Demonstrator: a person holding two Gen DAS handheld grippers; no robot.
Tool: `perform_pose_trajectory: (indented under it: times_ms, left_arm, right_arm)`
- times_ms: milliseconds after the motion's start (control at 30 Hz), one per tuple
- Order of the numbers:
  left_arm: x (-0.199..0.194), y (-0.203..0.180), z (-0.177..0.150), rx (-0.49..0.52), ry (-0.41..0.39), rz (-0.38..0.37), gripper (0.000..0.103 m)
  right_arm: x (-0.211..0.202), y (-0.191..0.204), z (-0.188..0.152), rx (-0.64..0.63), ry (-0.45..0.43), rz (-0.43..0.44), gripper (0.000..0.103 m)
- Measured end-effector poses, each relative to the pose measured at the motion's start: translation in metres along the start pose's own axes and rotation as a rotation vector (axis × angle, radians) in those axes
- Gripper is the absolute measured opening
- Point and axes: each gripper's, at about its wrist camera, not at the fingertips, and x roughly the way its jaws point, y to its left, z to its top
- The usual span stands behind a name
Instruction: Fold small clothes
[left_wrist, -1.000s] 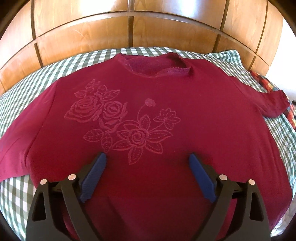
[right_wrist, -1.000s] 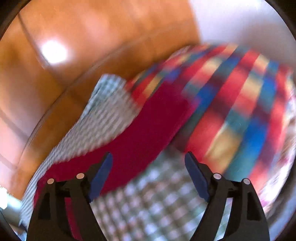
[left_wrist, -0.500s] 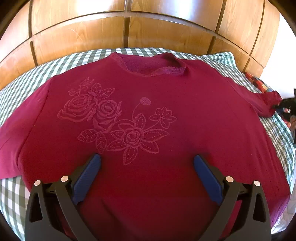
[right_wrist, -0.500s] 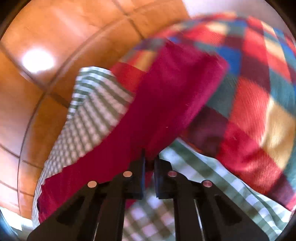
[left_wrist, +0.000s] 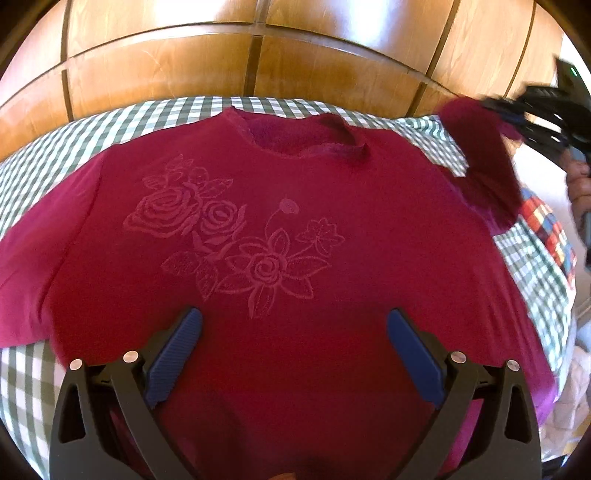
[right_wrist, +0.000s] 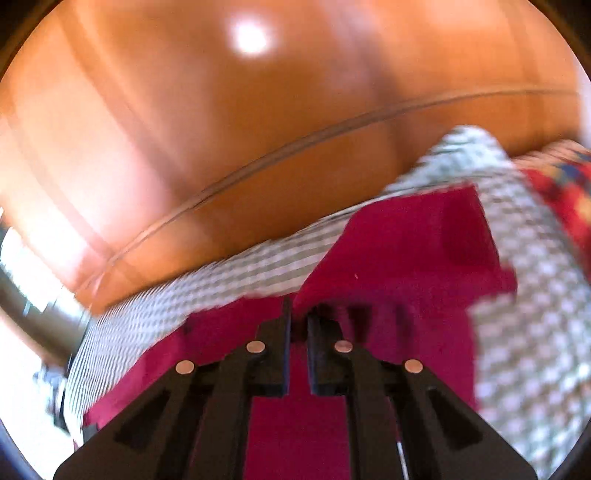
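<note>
Nearest, the left gripper (left_wrist: 291, 332) hovers over the lower front of the dark red long-sleeved top with a tone-on-tone flower print (left_wrist: 295, 236), its blue-padded jaws spread wide with nothing between them. Beneath, the top lies face up and mostly flat on the green-and-white checked bedsheet (left_wrist: 44, 155), neckline toward the glossy wooden headboard (left_wrist: 258, 55). Off to the right, the right gripper (right_wrist: 299, 314) has its jaws pressed together, pinching the cuff end of the top's sleeve (left_wrist: 480, 155), which is lifted off the sheet and drawn up. Beside that edge lies a multicoloured plaid blanket (left_wrist: 546, 229). The right wrist view is blurred.
</note>
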Motion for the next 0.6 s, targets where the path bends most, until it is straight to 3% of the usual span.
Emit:
perform_pose_trajectory:
  times_ms: [100,233,300,400,433,467,600]
  left_arm:
    - [-0.014,0.012,0.000,-0.049,-0.015,-0.026,0.099]
    - [-0.036,0.040,0.004,-0.165,-0.049,-0.079,0.099]
    - [-0.044,0.049,0.008,-0.196,-0.075,-0.082,0.099]
    - [-0.047,0.060,0.013,-0.251,-0.071,-0.121,0.099]
    - [-0.048,0.063,0.014,-0.268,-0.081,-0.132,0.099]
    - [-0.049,0.065,0.014,-0.278,-0.090,-0.139,0.099]
    - [-0.045,0.074,0.020,-0.345,-0.097,-0.181,0.099]
  right_arm:
    - [0.037,0.053,-0.023,-0.121,0.083,0.045,0.006]
    - [0.063,0.086,-0.051,-0.218,0.155,0.073,0.013]
    - [0.062,0.089,-0.062,-0.238,0.155,0.083,0.055]
    - [0.047,0.083,-0.078,-0.242,0.148,0.074,0.058]
    - [0.043,0.077,-0.082,-0.241,0.145,0.060,0.065]
    - [0.034,0.070,-0.090,-0.242,0.134,0.029,0.077]
    - [0.006,0.048,-0.122,-0.307,0.104,-0.131,0.090]
